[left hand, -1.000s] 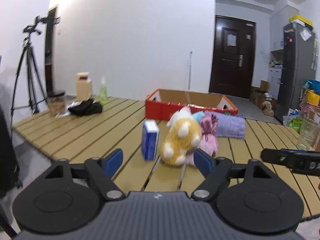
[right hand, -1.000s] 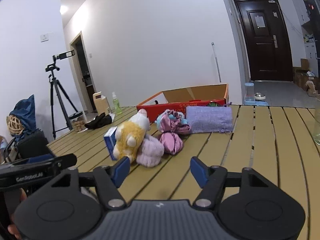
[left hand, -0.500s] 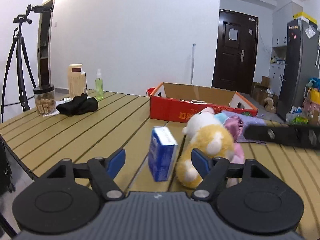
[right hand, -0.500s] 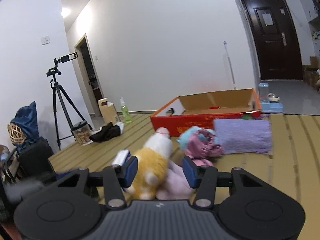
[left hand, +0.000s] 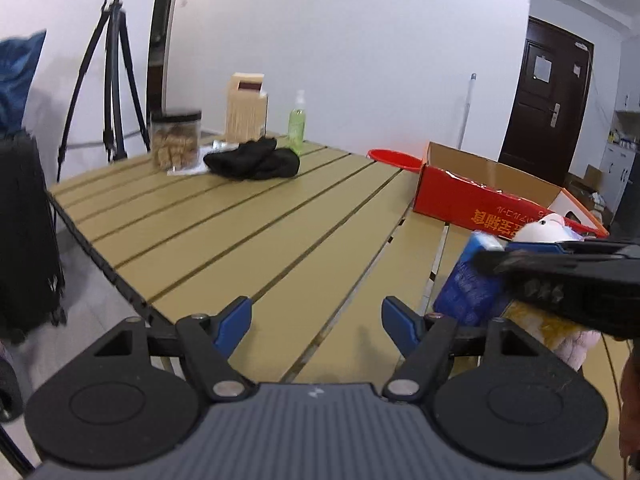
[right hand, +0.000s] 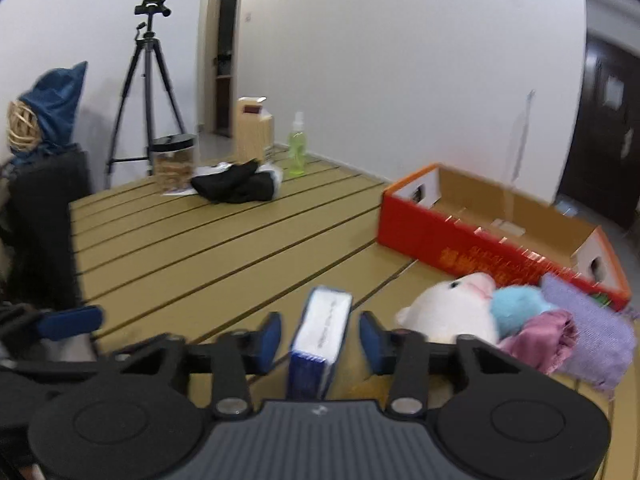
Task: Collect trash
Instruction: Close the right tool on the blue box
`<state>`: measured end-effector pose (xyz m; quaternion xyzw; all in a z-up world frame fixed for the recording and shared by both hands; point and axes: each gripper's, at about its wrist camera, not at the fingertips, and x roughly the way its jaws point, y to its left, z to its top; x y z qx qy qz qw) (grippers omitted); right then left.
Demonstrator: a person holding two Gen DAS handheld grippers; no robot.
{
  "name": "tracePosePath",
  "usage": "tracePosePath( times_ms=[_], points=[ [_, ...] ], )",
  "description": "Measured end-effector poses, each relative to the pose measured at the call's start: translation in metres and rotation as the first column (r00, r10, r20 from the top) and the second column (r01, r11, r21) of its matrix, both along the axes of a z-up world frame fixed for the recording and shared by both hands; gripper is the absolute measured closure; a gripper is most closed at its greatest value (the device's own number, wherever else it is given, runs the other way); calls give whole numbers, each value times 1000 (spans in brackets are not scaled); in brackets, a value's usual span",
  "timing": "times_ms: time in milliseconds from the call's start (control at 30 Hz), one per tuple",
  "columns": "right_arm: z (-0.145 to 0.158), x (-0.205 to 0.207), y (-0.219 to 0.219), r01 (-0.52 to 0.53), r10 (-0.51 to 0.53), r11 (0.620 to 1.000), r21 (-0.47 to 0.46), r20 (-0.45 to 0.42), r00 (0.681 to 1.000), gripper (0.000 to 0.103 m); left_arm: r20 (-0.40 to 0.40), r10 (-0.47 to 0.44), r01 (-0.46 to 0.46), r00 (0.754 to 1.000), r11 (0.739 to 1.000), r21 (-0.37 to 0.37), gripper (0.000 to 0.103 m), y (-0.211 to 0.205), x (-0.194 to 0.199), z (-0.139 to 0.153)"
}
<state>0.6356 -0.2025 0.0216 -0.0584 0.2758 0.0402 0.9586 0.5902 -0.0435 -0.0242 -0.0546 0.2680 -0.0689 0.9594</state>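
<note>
Left wrist view: left gripper (left hand: 316,320) spread wide over bare slatted table (left hand: 224,232), nothing between the pads. Right wrist view: right gripper (right hand: 320,338) just closing around upright blue-and-white carton (right hand: 322,336), narrow gaps either side, beside white plush toy (right hand: 452,316) and red cardboard box (right hand: 492,240).

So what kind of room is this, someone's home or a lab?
Most likely a lived-in flat rather than a lab: a slatted wooden table holds soft toys and a snack jar, and a dark front door stands behind it. The camera tripod suggests that filming is set up here.
</note>
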Motion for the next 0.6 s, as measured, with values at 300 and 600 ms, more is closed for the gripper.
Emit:
tracePosePath(
  times_ms=[300,600],
  points=[
    [-5,-37,-36,9,-5,981,195,-19,1000,85,-4,-56,56,998,997,-51,32,-14,-12,1],
    [-26,-113,-114,93,-104,830,550,-10,995,85,-103,-344,317,933,924,-215,33,-47,-38,-16]
  ],
)
